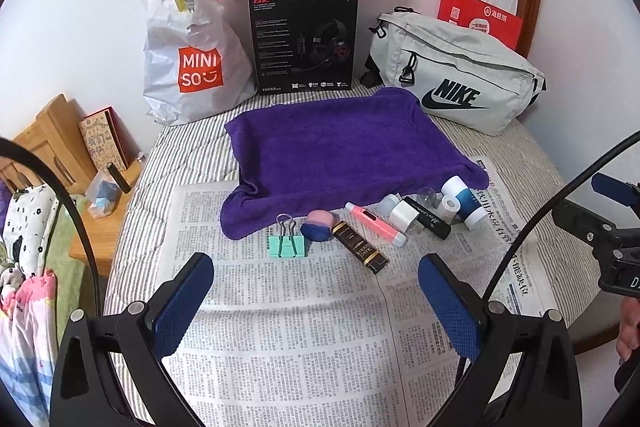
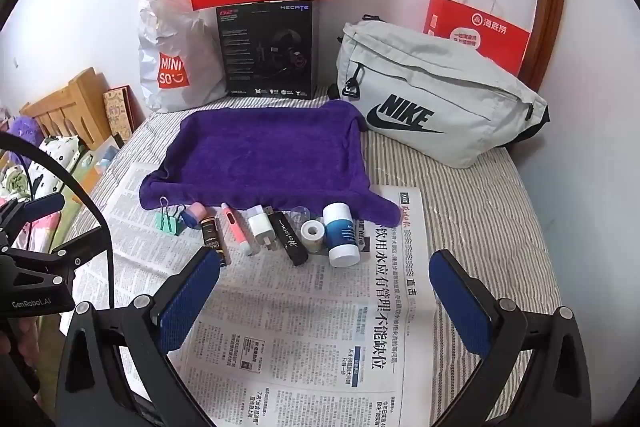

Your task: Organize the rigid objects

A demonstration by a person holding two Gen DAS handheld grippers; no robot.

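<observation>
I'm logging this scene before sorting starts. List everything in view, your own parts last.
binder clip: 1, mint green, newspaper, row's left end
eraser-like lump: 1, pink and blue, beside the clip
tube with gold print: 1, black, row
pen-like stick: 1, pink and white, row
USB charger plug: 1, white, row
Horizon stick: 1, black, row
tape roll: 1, white, row
bottle: 1, blue and white, row's right end
towel: 1, purple, behind the row
newspaper: 1, spread on striped bedding
Nike bag: 1, grey, back right
headset box: 1, black, back
Miniso bag: 1, white, back left
paper bags: 2, red, by the wall
left gripper: open, empty
right gripper: open, empty
</observation>
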